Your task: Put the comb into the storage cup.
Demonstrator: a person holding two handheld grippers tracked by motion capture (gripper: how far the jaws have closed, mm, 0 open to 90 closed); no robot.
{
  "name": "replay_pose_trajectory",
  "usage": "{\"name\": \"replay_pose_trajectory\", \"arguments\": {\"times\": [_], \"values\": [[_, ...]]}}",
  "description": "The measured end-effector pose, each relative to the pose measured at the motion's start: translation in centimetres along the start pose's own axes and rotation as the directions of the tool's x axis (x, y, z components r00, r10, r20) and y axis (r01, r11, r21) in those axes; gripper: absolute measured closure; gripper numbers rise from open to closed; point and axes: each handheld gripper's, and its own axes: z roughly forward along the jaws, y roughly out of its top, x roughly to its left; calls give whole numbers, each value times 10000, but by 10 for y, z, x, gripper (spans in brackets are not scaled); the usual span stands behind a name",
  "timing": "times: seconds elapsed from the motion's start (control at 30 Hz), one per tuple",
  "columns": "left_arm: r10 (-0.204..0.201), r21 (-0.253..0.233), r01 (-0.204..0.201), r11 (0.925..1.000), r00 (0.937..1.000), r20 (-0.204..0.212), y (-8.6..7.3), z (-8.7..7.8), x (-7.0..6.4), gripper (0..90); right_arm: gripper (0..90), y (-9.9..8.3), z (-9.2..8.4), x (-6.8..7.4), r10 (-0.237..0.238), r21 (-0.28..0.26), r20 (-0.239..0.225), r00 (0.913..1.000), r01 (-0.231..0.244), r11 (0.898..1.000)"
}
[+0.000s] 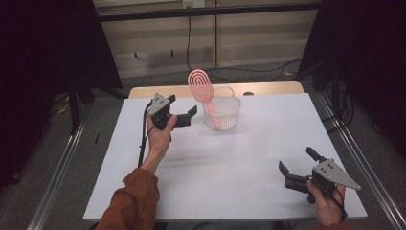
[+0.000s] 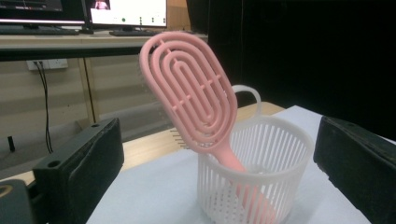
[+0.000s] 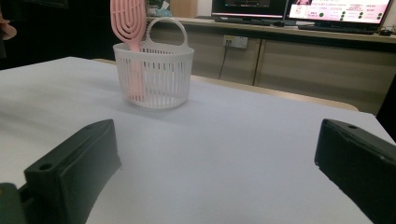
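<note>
From the high view, we see a white table (image 1: 230,191) with a white slatted basket (image 1: 221,114) near its far edge. A pink hairbrush (image 1: 200,86) stands in the basket, handle down, its oval head leaning up and away to the left over the rim. Our left gripper (image 1: 184,114) hovers just to the left of the basket, jaws spread and empty, pointing toward it. Our right gripper (image 1: 297,160) sits low at the near right corner, well apart from the basket, jaws also spread with nothing between them. The left hand is clearly the nearer one.

In the left gripper view, the hairbrush (image 2: 191,93) fills the middle, framed between the two open black jaws. Its long axis tilts from lower right to upper left. This view shows the head's looped ribs and short bristles behind it, plus the basket (image 2: 275,154) and its loop handle at the back.

In the right gripper view, the basket (image 3: 154,74) is far off across bare table, up and left of centre. The hairbrush (image 3: 127,21) rises from its left side. Here the right jaws stand wide apart and empty.
</note>
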Motion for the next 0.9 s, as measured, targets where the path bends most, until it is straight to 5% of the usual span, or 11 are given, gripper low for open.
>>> {"name": "replay_pose_trajectory", "arguments": {"times": [0.43, 0.6, 0.67, 0.83, 0.9], "values": [[503, -37, -504, 9987, 9987, -55, 6, -21, -12, 18, 0, 0, -2, 0, -57, -61, 13, 10000, 57, 10000], [140, 221, -143, 9997, 9998, 165, 8, -31, -12, 23, 0, 1, -1, 1, -54, -95, -22, 10000, 54, 9999], [399, 193, -397, 9990, 9992, -77, 7, -34, -11, 26, 0, 1, -2, 1, -66, -125, -36, 10000, 66, 9999], [195, 17, -194, 9998, 9993, -310, 7, -43, -8, 26, 0, 1, -3, 1, -45, -179, -54, 10000, 44, 9998], [509, 254, -499, 9984, 9979, -391, 7, -47, -7, 26, 0, 1, -3, 1, -42, -161, -70, 10000, 41, 9999]]}}
